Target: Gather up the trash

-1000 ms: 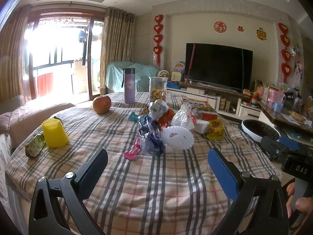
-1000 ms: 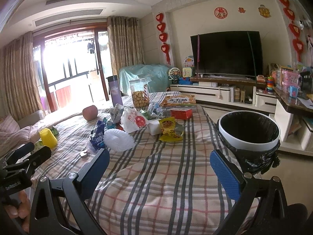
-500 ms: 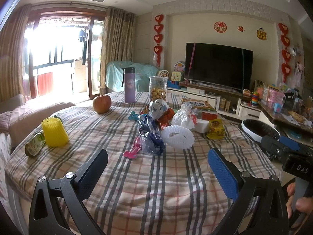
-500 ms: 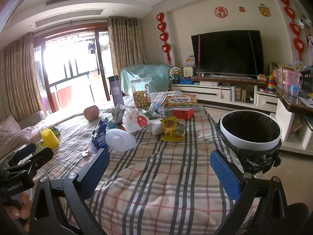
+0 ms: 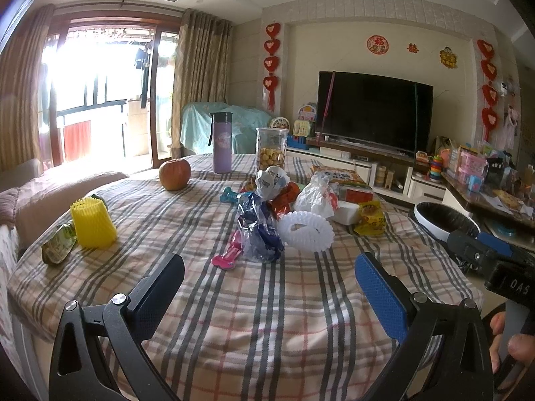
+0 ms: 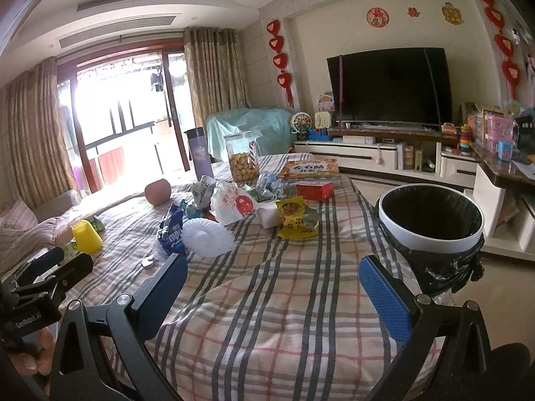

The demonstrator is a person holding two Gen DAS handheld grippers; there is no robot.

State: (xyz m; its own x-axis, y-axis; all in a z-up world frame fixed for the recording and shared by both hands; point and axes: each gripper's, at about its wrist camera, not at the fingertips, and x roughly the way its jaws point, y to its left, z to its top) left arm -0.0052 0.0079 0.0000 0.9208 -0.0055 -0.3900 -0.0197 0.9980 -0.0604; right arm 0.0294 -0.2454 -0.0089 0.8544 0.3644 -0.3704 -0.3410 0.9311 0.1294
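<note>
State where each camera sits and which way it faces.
Left wrist: on the left gripper, open, low at the table's near edge, facing the trash pile and TV; the right gripper and a thumb show at far right.
Right wrist: on the right gripper, open, further right, facing the same way, bin alongside; the left gripper shows at far left.
Shared: white foam ring, yellow cup, cookie jar.
</note>
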